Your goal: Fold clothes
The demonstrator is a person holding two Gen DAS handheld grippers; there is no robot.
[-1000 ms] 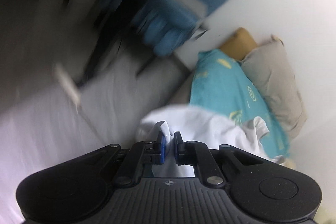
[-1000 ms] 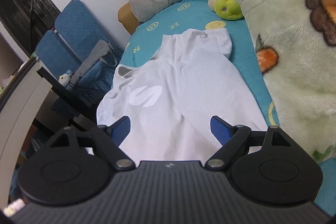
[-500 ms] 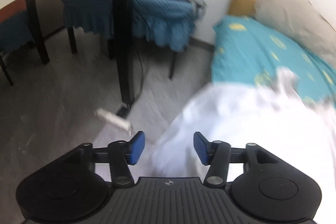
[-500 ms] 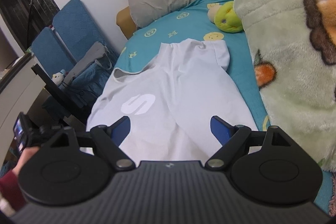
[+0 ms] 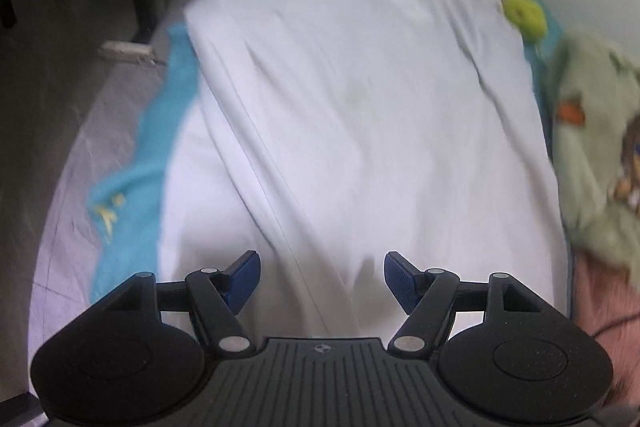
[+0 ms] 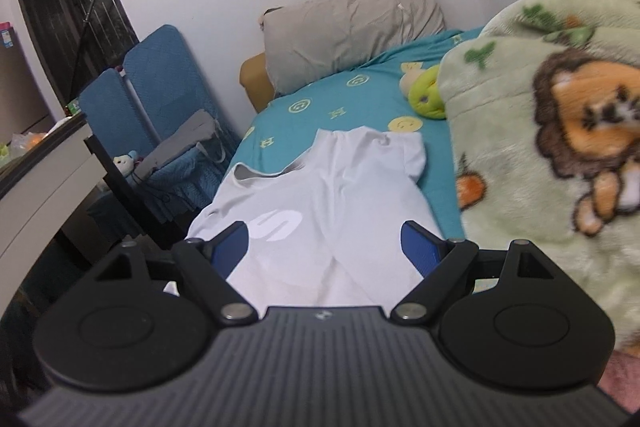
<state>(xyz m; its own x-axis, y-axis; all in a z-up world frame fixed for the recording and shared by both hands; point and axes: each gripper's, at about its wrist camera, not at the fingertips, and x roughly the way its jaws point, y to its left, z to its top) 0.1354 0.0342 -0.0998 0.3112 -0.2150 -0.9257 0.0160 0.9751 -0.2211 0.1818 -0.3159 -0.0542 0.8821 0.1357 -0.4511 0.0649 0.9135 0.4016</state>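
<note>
A white T-shirt (image 5: 360, 99) lies spread on the teal bed sheet (image 5: 132, 179), one side folded over along a long crease. In the right wrist view the shirt (image 6: 332, 203) shows a white logo and its collar toward the pillow. My left gripper (image 5: 322, 281) is open and empty, just above the shirt's near hem. My right gripper (image 6: 326, 247) is open and empty, over the shirt's lower part.
A green lion-print fleece blanket (image 6: 552, 131) is heaped along the right side of the bed. A green plush toy (image 6: 428, 99) and a grey pillow (image 6: 352, 27) lie at the head. Blue folding chairs (image 6: 156, 95) and a white desk (image 6: 40, 187) stand left of the bed.
My left gripper let go of the white shirt, opened, and swung from the floor side over the bed. My right gripper stayed open and pulled back slightly.
</note>
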